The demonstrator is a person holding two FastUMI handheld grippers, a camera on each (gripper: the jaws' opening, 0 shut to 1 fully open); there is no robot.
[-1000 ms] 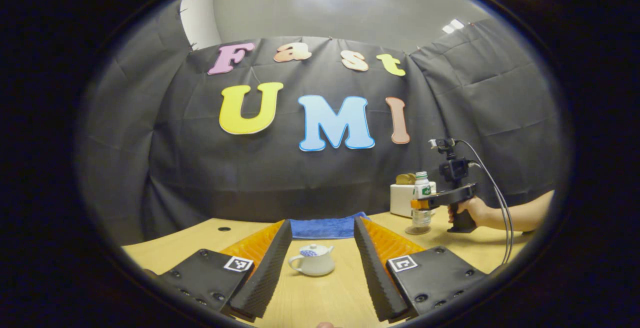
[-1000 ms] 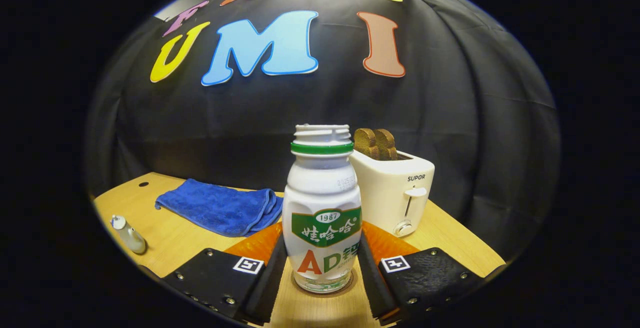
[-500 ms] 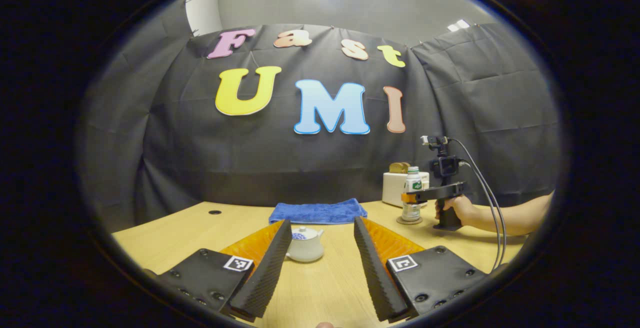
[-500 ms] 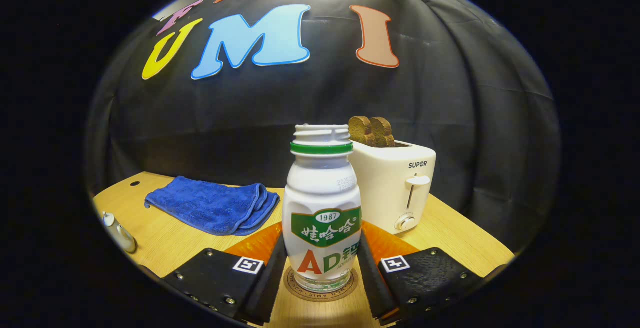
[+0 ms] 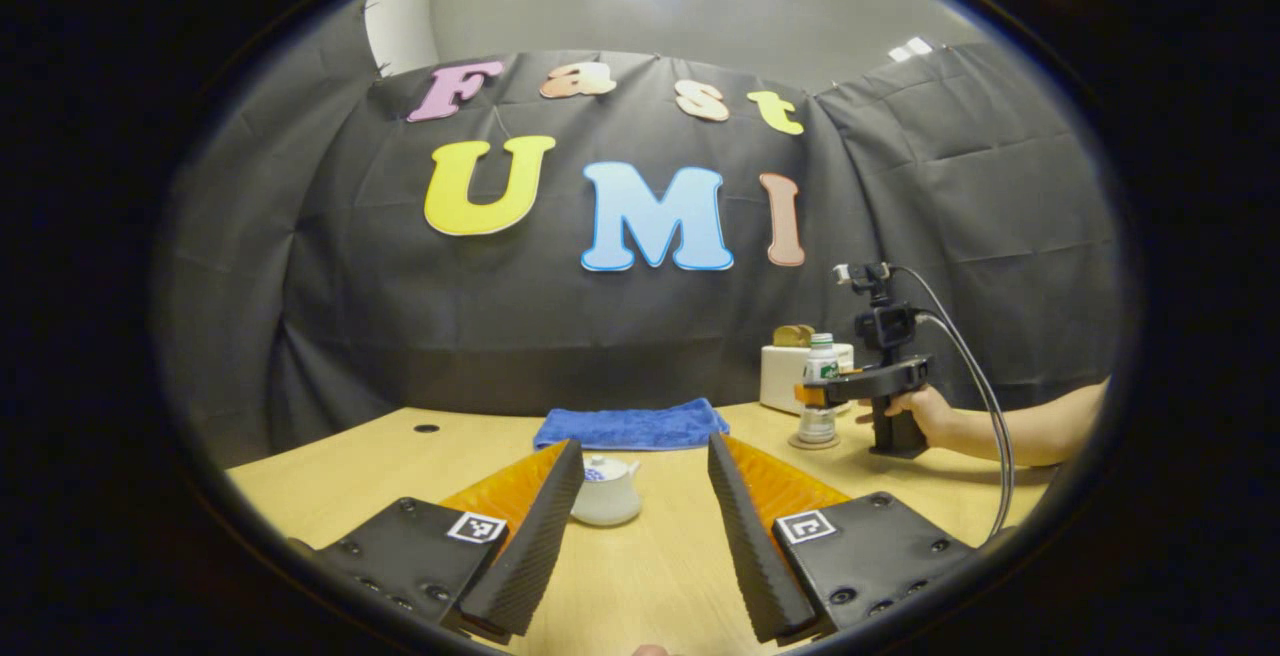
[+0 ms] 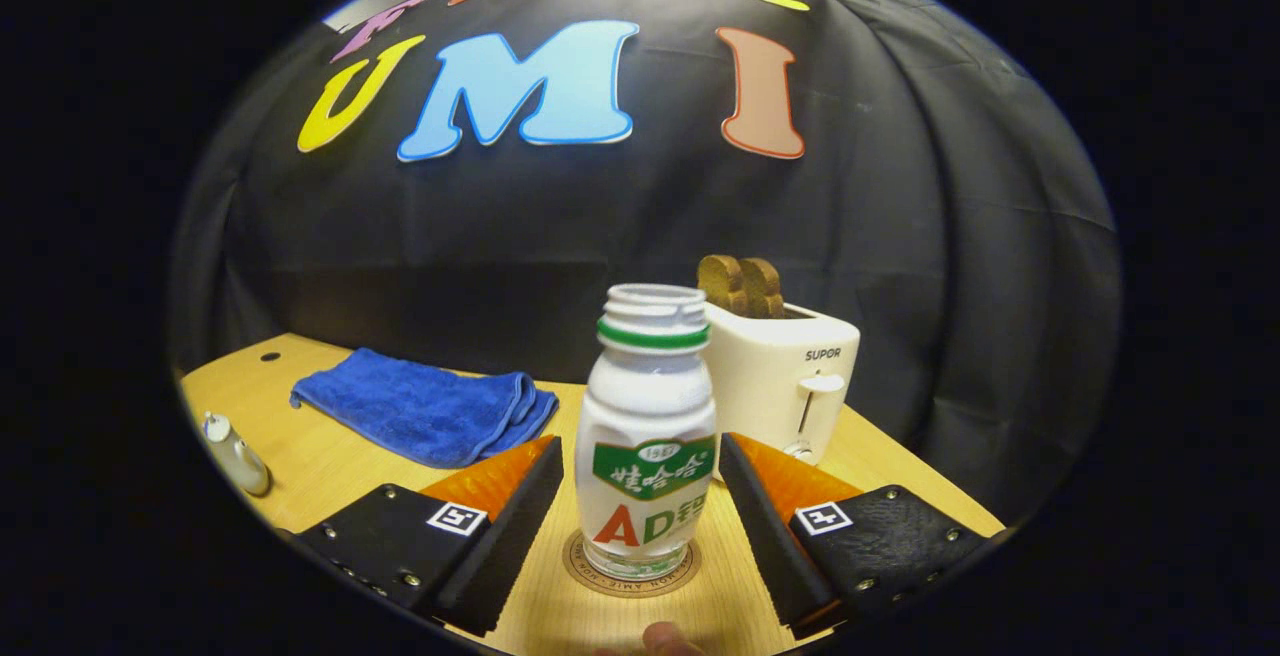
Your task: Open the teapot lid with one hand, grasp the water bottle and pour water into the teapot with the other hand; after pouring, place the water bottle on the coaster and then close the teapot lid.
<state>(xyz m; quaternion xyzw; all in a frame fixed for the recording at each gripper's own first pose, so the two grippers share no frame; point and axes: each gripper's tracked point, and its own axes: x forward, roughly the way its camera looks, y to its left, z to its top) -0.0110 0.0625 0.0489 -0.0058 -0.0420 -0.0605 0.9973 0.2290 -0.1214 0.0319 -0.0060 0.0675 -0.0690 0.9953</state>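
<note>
Uncapped water bottle [image 6: 648,436] stands on coaster [image 6: 630,576] between the spread right hand-held gripper [image 6: 640,526] (teapot [image 5: 605,494] lidded).

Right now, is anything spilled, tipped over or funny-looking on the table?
Nothing stands out. The water bottle stands upright on the coaster with no cap, and the right gripper is open on either side of it. The teapot sits upright with its lid on. No puddles on the table.
</note>
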